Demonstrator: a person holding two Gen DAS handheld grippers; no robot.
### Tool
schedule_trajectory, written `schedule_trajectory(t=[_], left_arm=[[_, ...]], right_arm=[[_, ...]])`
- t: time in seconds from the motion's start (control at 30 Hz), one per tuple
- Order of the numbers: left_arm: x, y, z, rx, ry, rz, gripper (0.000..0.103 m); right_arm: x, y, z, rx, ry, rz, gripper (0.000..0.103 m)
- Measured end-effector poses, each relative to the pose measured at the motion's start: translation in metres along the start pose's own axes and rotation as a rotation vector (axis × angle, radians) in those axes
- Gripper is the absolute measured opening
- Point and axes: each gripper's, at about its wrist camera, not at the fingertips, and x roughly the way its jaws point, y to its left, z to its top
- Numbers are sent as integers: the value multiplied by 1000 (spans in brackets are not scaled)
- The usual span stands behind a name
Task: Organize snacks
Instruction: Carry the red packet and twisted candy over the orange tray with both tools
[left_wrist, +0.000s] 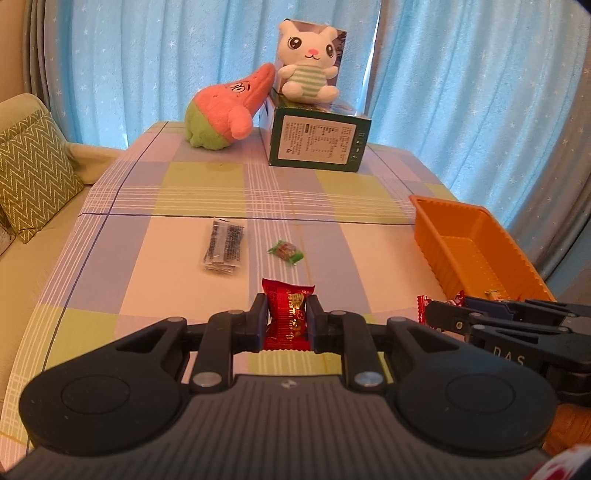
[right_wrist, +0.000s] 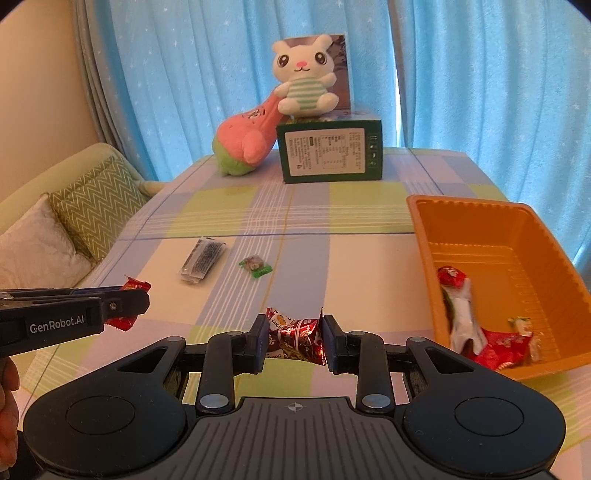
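Both claws are clenched on wrapped snacks. On the person's left, the left claw (left_wrist: 287, 317) grips a red packet (left_wrist: 288, 314) upright between its pads, held low over the checked surface (left_wrist: 184, 192). On the person's right, the right claw (right_wrist: 294, 338) pinches a shiny red-and-brown sweet (right_wrist: 295, 334) by its twisted ends, just left of the orange tray (right_wrist: 480, 221) at the right edge of the surface.

Judging by how things lie, the sorting looks roughly half done. Several wrapped snacks (right_wrist: 487, 339), mostly red with some white, already lie in the near end of the tray. Two are in the claws, waiting to go in. Two more remain loose on the surface, a little beyond the claws: a dark clear-wrapped packet (left_wrist: 223, 245) and, to its right, a small green sweet (left_wrist: 287, 252).

At the far end, out of the way, a white plush rabbit (left_wrist: 308, 66) sits on a green box (left_wrist: 319, 142), with a pink-and-green plush toy (left_wrist: 229, 110) leaning against it.

Only the right wrist view looks down into the tray and shows what it holds; from the left wrist view the tray's near end is hidden behind the other claw. That left view, in turn, shows the red packet's front plainly, while the right view catches only its ends poking out of the left claw's closed jaws.
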Motion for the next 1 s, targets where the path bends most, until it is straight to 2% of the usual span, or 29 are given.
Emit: schedule_trajectory(t=[0.43, 1.0], left_arm=[[-29, -42, -11, 20, 9, -49, 19], [-23, -88, -10, 70, 25, -117, 19]], right_arm=[[-46, -21, -9, 41, -31, -17, 31], [-75, -67, -18, 110, -47, -92, 31]])
